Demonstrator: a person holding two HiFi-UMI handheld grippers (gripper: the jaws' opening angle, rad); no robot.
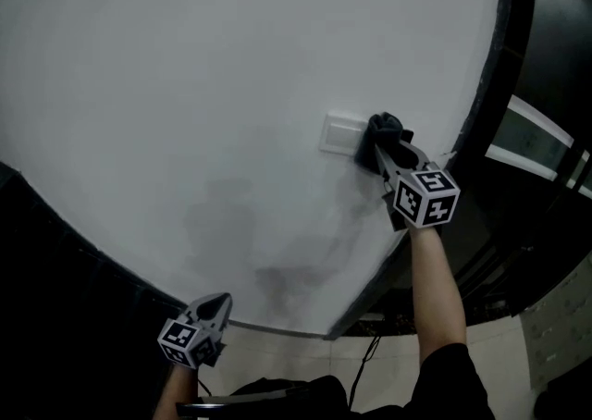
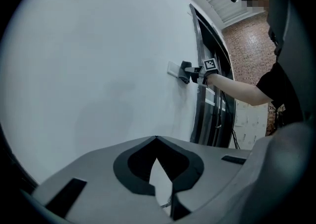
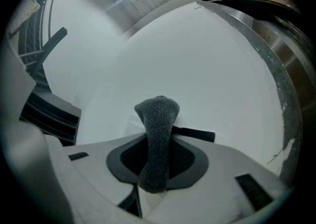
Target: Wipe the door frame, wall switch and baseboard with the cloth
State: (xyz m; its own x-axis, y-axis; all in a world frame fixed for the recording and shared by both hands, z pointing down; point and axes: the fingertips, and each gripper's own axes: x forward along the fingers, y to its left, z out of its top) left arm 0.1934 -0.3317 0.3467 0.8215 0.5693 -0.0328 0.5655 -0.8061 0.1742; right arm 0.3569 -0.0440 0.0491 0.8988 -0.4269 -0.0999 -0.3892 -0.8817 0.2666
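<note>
up on the white wall point(image 1: 231, 85), the right gripper point(image 1: 381, 142) is clamping a dark grey cloth point(image 1: 383, 126) between its jaws, and the bunched cloth is touching the right edge of the white wall switch point(image 1: 339, 133). the dark door frame point(image 1: 490, 85) is running just right of the switch. well below and left of the switch, the left gripper point(image 1: 218, 303) is pointing at the wall with its jaws closed together, gripping nothing.
</note>
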